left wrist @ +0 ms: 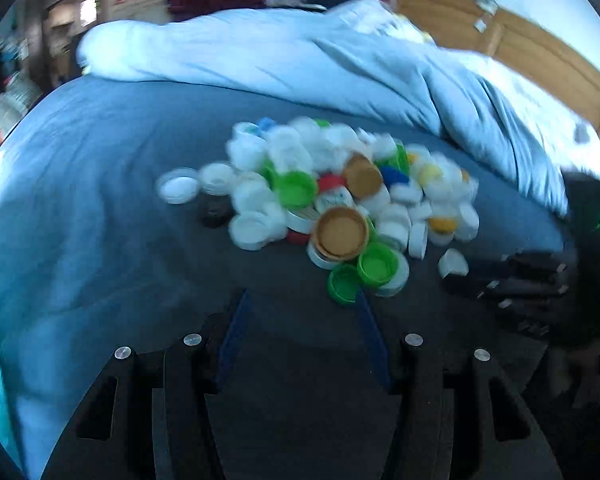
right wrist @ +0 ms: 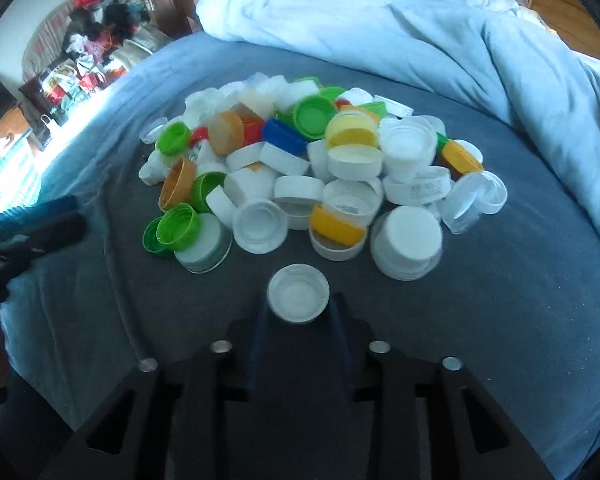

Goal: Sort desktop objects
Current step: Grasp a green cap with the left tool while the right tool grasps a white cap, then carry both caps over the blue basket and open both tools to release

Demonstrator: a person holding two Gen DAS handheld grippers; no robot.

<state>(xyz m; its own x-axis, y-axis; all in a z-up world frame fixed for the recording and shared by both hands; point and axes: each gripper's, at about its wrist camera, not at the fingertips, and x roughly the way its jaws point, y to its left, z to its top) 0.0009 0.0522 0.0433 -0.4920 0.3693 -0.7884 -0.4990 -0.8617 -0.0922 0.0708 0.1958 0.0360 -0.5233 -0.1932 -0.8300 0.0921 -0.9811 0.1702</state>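
Observation:
A heap of plastic bottle caps (right wrist: 300, 160), mostly white with green, yellow, orange, blue and red ones, lies on a dark blue bed sheet (right wrist: 500, 300). My right gripper (right wrist: 299, 308) is shut on a single white cap (right wrist: 298, 298), open side up, just in front of the heap. In the blurred left wrist view the heap (left wrist: 332, 192) lies ahead of my left gripper (left wrist: 300, 296), which is open with nothing between its fingers. A green cap (left wrist: 344, 284) sits by its right fingertip. The white cap (left wrist: 453, 263) shows at the right, at the tip of the dark right gripper.
A rumpled light blue duvet (right wrist: 420, 32) runs behind and to the right of the heap. A wooden headboard (left wrist: 540, 52) stands beyond it. Bags and clutter (right wrist: 92, 52) fill the far left beside the bed. The left gripper's dark body (right wrist: 40, 236) shows at the left edge.

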